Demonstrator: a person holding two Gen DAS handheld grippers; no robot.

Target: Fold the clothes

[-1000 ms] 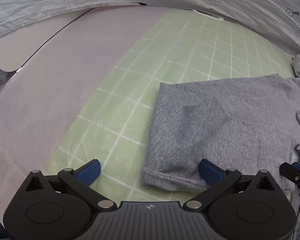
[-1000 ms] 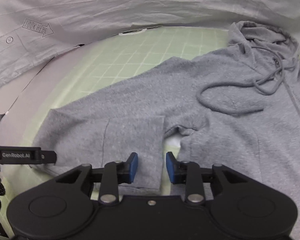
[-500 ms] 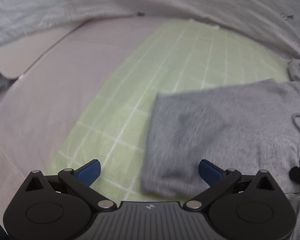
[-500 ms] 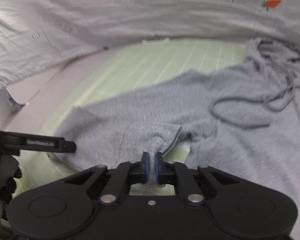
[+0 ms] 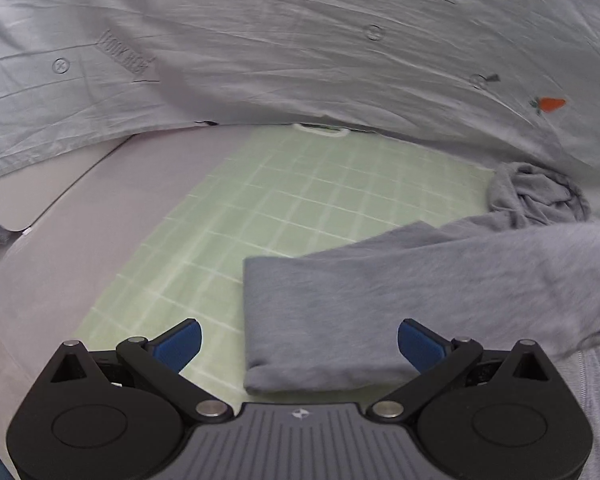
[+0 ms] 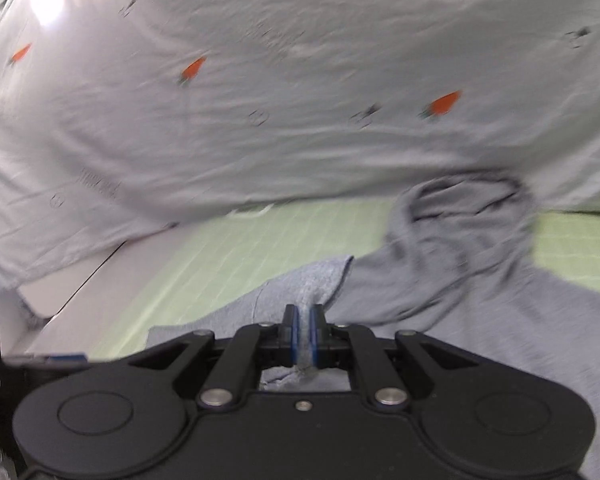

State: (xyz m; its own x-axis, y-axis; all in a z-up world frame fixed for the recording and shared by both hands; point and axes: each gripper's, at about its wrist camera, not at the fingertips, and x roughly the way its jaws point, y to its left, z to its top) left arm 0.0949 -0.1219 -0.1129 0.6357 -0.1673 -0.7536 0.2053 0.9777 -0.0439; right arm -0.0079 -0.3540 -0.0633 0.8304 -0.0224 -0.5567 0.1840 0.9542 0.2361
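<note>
Right gripper had closed on hoodie sleeve cuff, lifted it off green mat; left gripper stayed spread. Sleeve fold-over likely underway.

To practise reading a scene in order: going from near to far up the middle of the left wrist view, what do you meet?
Left gripper, open → folded grey sleeve of the hoodie → green grid mat → white handle tab at the mat's far edge → pale printed sheet behind.
</note>
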